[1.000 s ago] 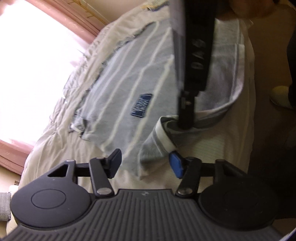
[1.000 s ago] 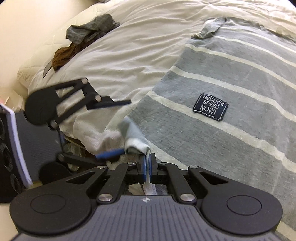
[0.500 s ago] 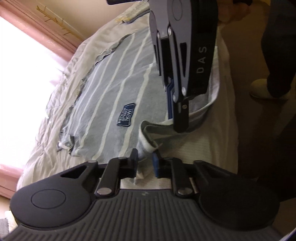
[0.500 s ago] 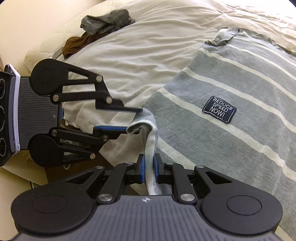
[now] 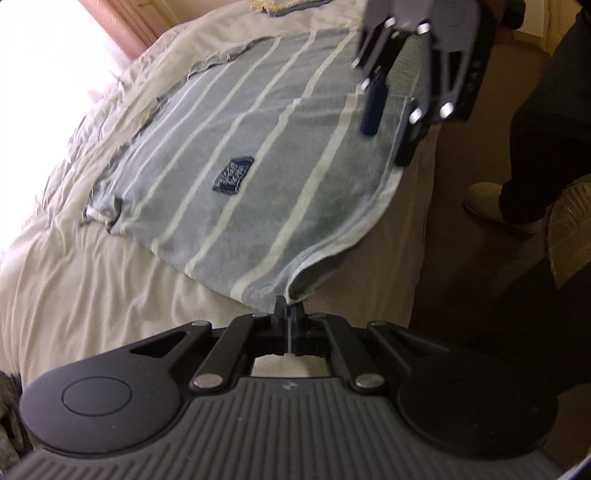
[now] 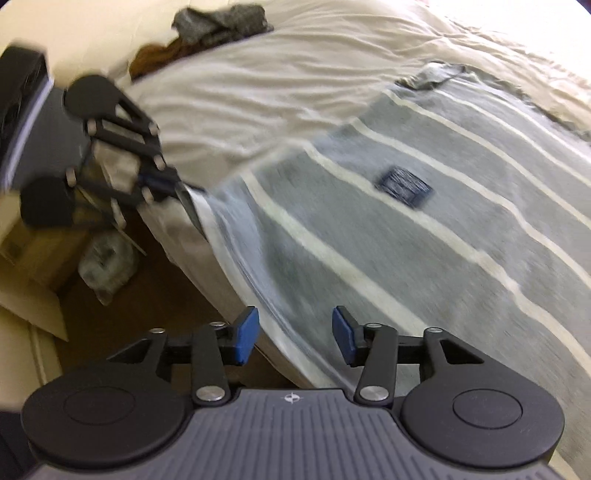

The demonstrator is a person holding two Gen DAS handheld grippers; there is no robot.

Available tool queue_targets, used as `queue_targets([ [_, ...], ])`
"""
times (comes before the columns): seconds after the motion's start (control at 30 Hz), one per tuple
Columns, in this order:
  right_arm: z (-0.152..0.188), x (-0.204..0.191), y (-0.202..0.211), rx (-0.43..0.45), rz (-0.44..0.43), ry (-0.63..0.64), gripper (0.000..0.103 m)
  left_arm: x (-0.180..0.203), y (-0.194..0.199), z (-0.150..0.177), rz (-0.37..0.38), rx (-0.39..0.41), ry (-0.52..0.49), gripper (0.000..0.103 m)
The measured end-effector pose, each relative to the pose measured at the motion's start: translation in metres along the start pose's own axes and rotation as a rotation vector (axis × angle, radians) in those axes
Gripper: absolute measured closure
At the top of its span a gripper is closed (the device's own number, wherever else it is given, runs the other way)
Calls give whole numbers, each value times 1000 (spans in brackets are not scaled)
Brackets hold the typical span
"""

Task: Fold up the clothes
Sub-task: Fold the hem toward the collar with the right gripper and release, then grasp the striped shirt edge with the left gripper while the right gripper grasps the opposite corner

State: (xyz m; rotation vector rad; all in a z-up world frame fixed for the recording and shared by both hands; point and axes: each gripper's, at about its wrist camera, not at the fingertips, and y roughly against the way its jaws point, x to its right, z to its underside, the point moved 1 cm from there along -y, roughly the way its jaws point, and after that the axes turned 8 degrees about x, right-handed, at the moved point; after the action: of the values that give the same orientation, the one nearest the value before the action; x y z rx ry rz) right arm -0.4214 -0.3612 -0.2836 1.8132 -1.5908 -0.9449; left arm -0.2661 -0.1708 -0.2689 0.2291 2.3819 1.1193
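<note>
A grey shirt with pale stripes [image 5: 258, 177] and a dark blue patch [image 5: 234, 176] lies spread on a beige bed [image 5: 85, 295]. My left gripper [image 5: 287, 314] is shut on the shirt's near hem corner at the bed's edge. The same gripper shows in the right wrist view [image 6: 177, 188], pinching that corner. My right gripper [image 6: 291, 336] is open, its blue pads either side of the shirt's hem [image 6: 258, 295], not gripping it. It also shows in the left wrist view [image 5: 388, 125], open over the hem's far end.
A pile of dark clothes [image 6: 218, 26] lies at the far end of the bed. Brown floor [image 6: 147, 302] with a crumpled bag [image 6: 107, 258] runs beside the bed. A person's legs and slipper [image 5: 491, 203] stand on the floor next to the bed.
My left gripper closed on the shirt's corner and pulled it along the bed's edge, away from the right gripper. My right gripper let go of the hem and opened. The hem now lies stretched.
</note>
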Motion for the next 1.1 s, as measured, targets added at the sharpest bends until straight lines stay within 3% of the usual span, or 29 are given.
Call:
queue_targets([
  [0.13,27,7,12,-43,68,55,49,-9,-2,-1,11,-1,80,103],
  [0.3,44,12,17,-52,111,88,44,-14,-7,-5,9,-13,75,103],
  [0.43,32,-8,6,18,50,176,44,-15,-11,-4,36,-15,96,103],
  [0.63,-10,-51,-43,140,-63,294,46,-22,-6,-1,62,-6,187,103],
  [0.7,-22,-61,-56,154,-89,325,49,-21,-6,2,65,-5,187,103],
  [0.77,-30,-65,-65,150,-108,345,75,-19,-8,5,64,-5,176,103],
  [0.87,-37,-67,-69,139,-120,351,91,-12,-11,7,51,-3,125,98],
  [0.9,-39,-67,-68,137,-123,348,92,-9,-13,7,44,-1,102,96],
  [0.97,-40,-66,-67,132,-127,345,93,-3,-15,7,31,2,56,75],
  [1.0,-40,-68,-65,128,-128,348,93,0,-17,8,24,3,34,69],
  [1.1,-42,-70,-63,120,-134,349,93,10,-21,8,4,7,-34,66],
])
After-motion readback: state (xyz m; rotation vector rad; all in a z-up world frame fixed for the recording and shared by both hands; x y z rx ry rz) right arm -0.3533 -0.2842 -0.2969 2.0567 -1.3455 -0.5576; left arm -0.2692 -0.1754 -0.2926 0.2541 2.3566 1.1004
